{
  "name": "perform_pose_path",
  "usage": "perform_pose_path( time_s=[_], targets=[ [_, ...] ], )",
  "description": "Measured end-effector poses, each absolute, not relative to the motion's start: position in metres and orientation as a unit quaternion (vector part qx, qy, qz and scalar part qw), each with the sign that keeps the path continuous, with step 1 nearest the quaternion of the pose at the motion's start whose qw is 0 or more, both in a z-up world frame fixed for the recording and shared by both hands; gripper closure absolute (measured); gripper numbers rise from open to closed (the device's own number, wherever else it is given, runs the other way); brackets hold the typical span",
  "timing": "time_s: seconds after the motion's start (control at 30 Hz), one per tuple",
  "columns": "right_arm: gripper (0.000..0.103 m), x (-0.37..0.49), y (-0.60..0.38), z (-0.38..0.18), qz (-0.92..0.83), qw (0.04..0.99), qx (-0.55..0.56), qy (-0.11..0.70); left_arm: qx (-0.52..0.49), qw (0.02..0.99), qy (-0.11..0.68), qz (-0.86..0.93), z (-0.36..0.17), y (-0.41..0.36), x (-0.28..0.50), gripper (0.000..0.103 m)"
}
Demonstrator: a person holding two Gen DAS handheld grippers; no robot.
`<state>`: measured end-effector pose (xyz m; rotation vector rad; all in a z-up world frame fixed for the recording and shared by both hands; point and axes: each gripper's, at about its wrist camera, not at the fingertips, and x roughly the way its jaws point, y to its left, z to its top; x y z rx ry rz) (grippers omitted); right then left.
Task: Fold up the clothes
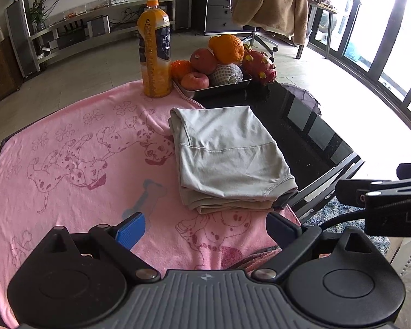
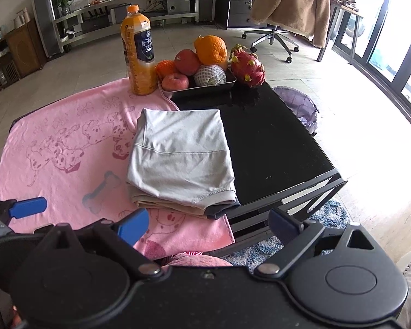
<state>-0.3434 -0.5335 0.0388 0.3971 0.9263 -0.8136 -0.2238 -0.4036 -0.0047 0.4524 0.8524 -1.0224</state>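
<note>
Here, in the left wrist view, the left gripper (image 1: 205, 229) hangs with its jaws spread wide and nothing between them. Just ahead of its fingertips lies a stack of folded clothes (image 1: 227, 159) — a pale grey garment on top, a tan one beneath and a dark edge showing under that. The stack rests on a pink towel (image 1: 76, 159) printed with spotted dogs, its far side overhanging the black glass table (image 1: 309, 137). Further ahead stand a bottle of orange juice (image 1: 154, 52) and a tray of fruit (image 1: 219, 87). Part of the other gripper's body enters from the right.

Next, in the right wrist view, the right gripper (image 2: 208, 226) is likewise released and empty, with the folded clothes (image 2: 180, 159) just ahead and slightly left of it. A blue pad of the left gripper (image 2: 27, 207) shows at the far left.

The folding looks finished — the edges lie squared, both grippers are clear, and no loose garment is visible.
</note>
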Motion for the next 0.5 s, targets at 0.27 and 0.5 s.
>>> perform_pose_path(
  time_s=[0.27,0.5],
  targets=[
    [0.008,-0.3439,-0.5330,0.0364,-0.382,0.797,0.180,0.433,0.202,0.762,0.394,-0.473,-0.0066,-0.4039,-0.2253,0.009],
    [0.008,-0.3440,-0.5347,0.0345,-0.383,0.796,0.185,0.430,0.196,0.768,0.382,-0.475,-0.0078,-0.4038,-0.2256,0.009]
  ],
)
